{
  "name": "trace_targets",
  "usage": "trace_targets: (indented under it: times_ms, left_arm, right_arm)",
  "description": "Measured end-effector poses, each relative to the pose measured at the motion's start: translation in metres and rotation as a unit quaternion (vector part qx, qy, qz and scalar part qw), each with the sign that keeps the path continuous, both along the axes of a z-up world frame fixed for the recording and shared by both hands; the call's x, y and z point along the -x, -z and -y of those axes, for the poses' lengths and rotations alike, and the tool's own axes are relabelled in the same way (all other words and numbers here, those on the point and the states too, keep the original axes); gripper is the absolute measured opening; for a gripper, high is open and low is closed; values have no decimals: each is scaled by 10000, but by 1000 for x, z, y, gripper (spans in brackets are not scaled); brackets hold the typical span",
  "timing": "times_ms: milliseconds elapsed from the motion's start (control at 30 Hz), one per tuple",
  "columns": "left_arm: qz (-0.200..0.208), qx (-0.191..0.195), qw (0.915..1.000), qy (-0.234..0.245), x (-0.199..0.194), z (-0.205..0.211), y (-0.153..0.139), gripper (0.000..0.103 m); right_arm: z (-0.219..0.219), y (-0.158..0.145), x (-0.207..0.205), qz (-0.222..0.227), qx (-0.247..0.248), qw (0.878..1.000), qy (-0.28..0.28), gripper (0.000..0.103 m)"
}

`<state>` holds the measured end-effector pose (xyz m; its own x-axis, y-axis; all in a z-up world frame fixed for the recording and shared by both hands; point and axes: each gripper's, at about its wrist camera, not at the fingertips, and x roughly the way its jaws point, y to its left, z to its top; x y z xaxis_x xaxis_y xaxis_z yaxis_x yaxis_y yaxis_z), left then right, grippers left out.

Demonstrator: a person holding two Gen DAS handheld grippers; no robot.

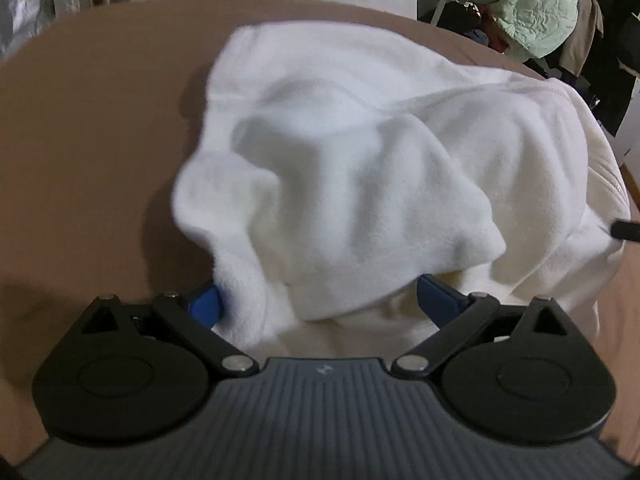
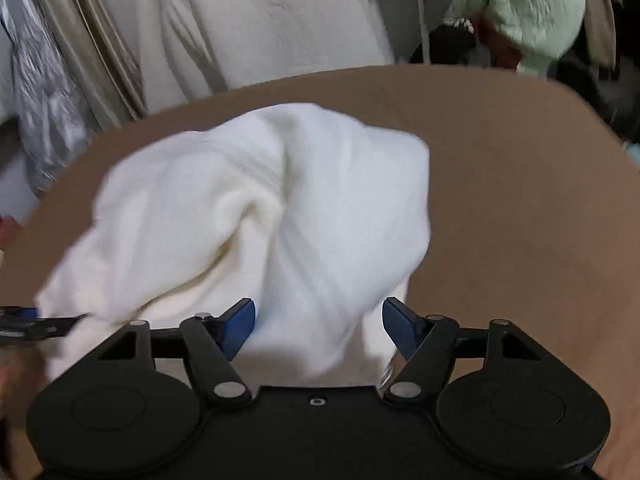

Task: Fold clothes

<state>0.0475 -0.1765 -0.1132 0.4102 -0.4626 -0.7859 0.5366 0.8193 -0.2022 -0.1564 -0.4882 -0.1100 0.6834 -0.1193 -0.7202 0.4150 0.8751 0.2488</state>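
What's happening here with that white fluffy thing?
A person is folding clothes with a handheld two-finger gripper in each hand. A white fleece garment lies bunched on a brown surface. The left gripper and right gripper both have jaws spread wide, with cloth draped between the blue fingers. Neither is clamped shut on it.

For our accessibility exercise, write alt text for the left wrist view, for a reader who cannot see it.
A rumpled white fleece garment lies heaped on a brown surface, draped over the left gripper, whose blue fingers stand wide apart. A pale green quilted jacket hangs in the background.
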Motion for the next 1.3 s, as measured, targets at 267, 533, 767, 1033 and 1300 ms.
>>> trace_targets:
  times_ms: [267, 533, 767, 1033, 1300]
  left_arm:
    - [245, 106, 9996, -131, 2, -13, -6, 102]
    - [402, -612, 9973, 73, 4, 7, 33, 102]
    - [255, -512, 9984, -6, -4, 2, 41, 102]
    - [360, -414, 9984, -104, -9, -1, 53, 103]
    - [-2, -275, 9988, -406, -29, 8, 86, 92]
  right_arm:
    - [-83, 25, 26, -187, 379, 9955, -851, 77]
    - [-150, 45, -18, -667, 706, 9804, -1715, 82]
    - [-166, 55, -40, -1101, 739, 9827, -1293, 83]
    - [-166, 56, -44, -1025, 626, 9883, -944, 88]
    - [-141, 77, -59, -511, 673, 9952, -500, 78]
